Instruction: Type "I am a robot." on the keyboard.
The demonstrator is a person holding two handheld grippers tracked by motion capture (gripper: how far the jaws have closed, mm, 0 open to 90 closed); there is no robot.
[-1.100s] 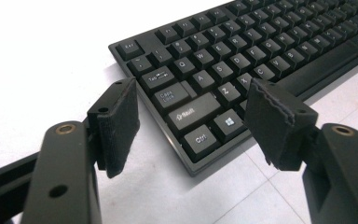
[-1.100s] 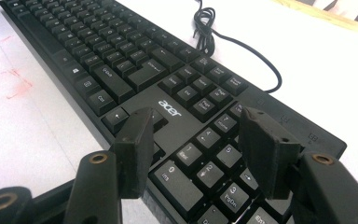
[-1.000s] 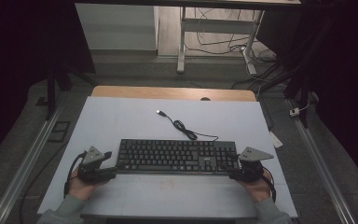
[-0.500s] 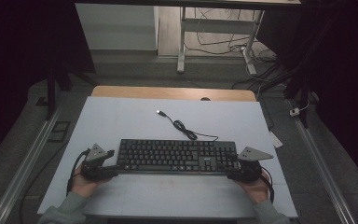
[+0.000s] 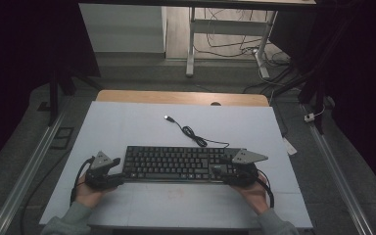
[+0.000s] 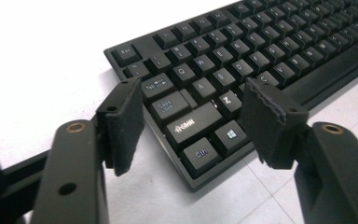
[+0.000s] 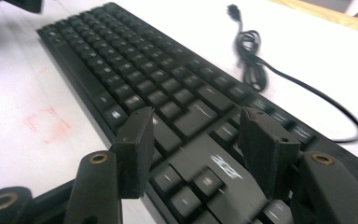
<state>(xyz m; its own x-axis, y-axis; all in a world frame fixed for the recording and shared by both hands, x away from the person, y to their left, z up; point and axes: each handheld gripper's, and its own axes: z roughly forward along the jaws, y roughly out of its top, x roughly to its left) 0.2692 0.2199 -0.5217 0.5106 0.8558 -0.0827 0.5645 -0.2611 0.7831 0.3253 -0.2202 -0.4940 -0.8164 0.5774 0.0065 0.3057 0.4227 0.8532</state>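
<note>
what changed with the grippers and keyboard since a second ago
The right gripper slid inward over the keyboard's right end; its jaws are open above the keys. The left gripper kept its place at the left end, and its jaws have just been closing a little, the corner between them but not pressed. The keyboard, its cable and the table stayed put.

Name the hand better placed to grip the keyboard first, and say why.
Left. The left tongs already straddle the keyboard's near-left corner, pads open either side. The right tongs hang open above the right-hand keys, astride no edge.
</note>
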